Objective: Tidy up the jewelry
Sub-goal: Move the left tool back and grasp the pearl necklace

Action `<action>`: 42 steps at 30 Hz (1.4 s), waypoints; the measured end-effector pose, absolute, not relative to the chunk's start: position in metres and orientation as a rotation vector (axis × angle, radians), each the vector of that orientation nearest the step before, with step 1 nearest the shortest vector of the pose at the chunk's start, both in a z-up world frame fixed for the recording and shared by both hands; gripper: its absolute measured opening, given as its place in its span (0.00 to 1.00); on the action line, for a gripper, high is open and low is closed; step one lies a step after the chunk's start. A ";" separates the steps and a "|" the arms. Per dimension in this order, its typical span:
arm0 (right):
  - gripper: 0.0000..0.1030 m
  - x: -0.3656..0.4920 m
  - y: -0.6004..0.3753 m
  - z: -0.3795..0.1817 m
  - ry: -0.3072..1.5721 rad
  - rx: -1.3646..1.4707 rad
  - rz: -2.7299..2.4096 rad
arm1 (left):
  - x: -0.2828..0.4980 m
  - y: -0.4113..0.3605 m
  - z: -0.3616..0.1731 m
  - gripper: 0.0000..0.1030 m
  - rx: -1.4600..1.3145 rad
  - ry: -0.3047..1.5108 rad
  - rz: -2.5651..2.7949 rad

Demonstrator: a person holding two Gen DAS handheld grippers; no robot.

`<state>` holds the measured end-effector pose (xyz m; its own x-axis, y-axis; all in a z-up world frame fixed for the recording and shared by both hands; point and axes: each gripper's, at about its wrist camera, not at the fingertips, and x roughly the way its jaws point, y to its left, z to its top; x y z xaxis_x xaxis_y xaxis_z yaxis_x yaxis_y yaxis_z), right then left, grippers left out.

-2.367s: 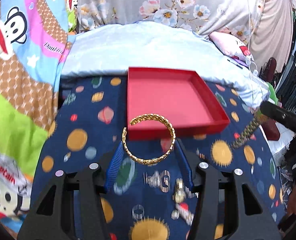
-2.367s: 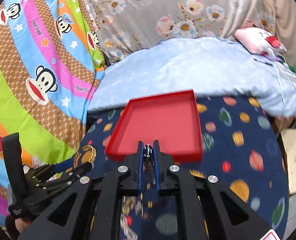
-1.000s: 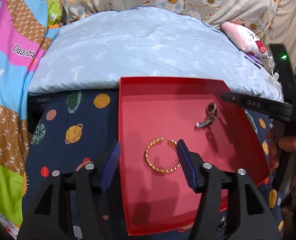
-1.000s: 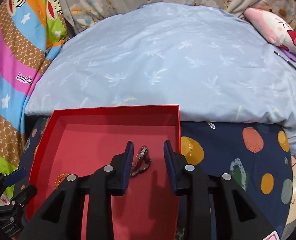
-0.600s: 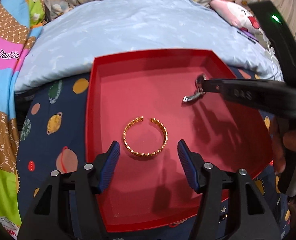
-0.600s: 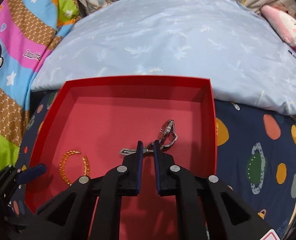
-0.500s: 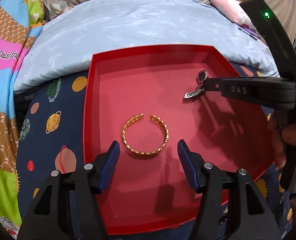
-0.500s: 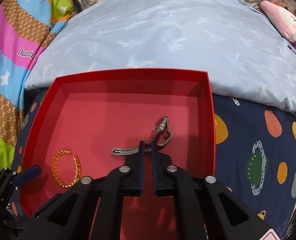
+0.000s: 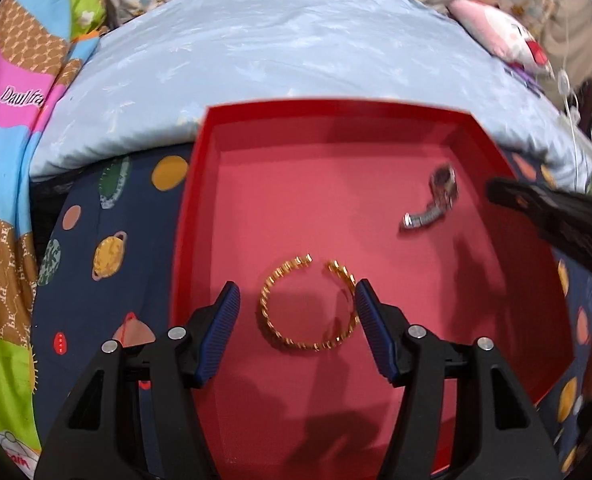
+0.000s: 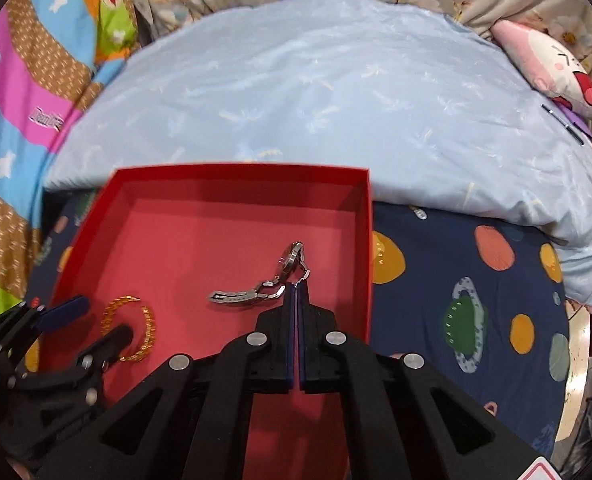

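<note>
Our right gripper (image 10: pixel 296 286) is clenched at lower centre, empty — the silver link watch (image 10: pixel 269 280) lies just past its tips. Our left gripper (image 9: pixel 296 300) gapes around the gold chain bangle (image 9: pixel 308 306), released low in the shallow red tray (image 9: pixel 199 152) — both pieces stowed.

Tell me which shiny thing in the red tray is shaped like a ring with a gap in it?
The gold twisted bangle, lying on the red tray floor, has that gap. The silver metal wristwatch, farther back, is a round face with a linked band.
</note>
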<state>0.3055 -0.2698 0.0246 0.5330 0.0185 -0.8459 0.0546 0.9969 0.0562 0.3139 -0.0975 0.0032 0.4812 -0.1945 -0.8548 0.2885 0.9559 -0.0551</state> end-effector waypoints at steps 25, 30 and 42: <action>0.40 0.044 -0.205 0.021 0.914 0.252 -0.007 | 0.122 0.006 0.045 0.82 -0.008 0.856 -0.214; 0.40 0.021 -0.187 0.003 0.937 0.250 0.005 | 0.100 0.021 0.023 0.82 -0.021 0.901 -0.202; 0.40 -0.001 -0.204 0.004 0.926 0.249 -0.096 | 0.064 -0.022 -0.006 0.82 -0.016 1.026 -0.286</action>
